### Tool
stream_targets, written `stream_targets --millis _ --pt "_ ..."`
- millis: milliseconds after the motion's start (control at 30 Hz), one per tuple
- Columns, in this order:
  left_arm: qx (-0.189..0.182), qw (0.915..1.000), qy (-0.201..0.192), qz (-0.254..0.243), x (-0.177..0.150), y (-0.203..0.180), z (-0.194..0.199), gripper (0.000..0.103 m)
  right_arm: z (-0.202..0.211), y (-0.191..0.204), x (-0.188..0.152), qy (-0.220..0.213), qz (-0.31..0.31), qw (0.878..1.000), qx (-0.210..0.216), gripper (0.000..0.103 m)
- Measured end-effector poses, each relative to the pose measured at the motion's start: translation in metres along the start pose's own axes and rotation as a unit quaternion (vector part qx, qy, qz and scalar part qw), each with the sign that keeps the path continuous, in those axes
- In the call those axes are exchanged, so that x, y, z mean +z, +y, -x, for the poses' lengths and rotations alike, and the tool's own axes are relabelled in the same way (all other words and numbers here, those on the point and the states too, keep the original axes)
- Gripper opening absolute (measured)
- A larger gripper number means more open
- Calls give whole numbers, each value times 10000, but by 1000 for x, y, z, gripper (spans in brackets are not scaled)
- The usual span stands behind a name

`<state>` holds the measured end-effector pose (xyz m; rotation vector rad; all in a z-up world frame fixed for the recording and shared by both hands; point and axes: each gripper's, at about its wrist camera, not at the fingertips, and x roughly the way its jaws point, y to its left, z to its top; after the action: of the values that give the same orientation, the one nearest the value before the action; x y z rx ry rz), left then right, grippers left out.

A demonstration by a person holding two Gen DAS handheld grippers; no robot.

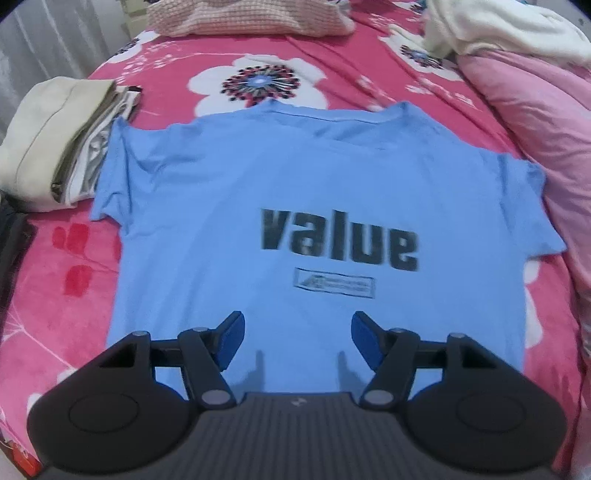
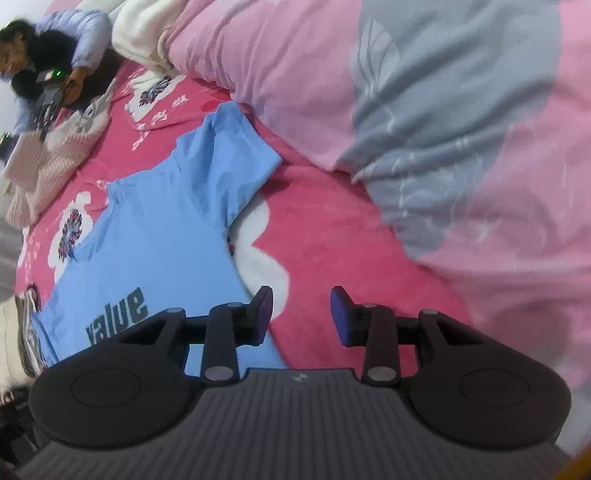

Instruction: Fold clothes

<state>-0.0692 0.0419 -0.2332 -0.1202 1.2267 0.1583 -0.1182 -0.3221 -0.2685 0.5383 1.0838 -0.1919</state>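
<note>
A light blue T-shirt (image 1: 295, 192) printed with "value" lies spread flat on the pink floral bedspread (image 1: 66, 280), sleeves out to both sides. My left gripper (image 1: 297, 338) hovers over the shirt's lower part, jaws open with nothing between them. In the right wrist view the same T-shirt (image 2: 155, 229) lies to the left. My right gripper (image 2: 301, 315) is open above the bedspread (image 2: 332, 251) beside the shirt's right edge, below its sleeve, holding nothing.
Folded beige and grey clothes (image 1: 55, 147) are stacked left of the shirt. A pink knit garment (image 1: 240, 16) lies at the far end. A pink and grey quilt (image 2: 443, 129) is piled on the right. A person (image 2: 48, 62) sits at the far end with another device.
</note>
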Motion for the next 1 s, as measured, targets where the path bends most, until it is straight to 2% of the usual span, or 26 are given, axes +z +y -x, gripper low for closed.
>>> stream_targets --millis 167,333,467,567,667,800,867,933,1000 --pt "209 9997 69 103 -2 -5 4 72 -8 -9 5 -13 49 9999 124 40" --pt "323 9993 126 105 -6 4 -6 74 -28 -10 0 -1 -335 9983 479 40" --pt "459 9987 197 -40 -6 9 -26 74 -50 -16 -3 124 -1359 9868 870 40" --pt "409 9989 235 -21 0 11 -40 74 -64 -14 2 2 -1808 9791 937 40" --pt "344 9991 99 -218 15 5 -53 74 -74 -11 12 -277 -2108 9724 959 40" --pt "52 9983 -214 -545 45 -12 -68 73 -88 -16 18 -665 -2711 9542 1078 40" --pt "-211 9964 -314 -755 63 -27 -78 62 -98 -20 19 -740 -2968 9439 1247 40" --pt "-488 9934 -429 -945 82 -46 -88 57 -105 -23 19 -829 -3171 9350 1353 40" --pt "-766 9893 -567 -1102 98 -66 -96 55 -110 -25 21 -943 -3216 9335 1279 41"
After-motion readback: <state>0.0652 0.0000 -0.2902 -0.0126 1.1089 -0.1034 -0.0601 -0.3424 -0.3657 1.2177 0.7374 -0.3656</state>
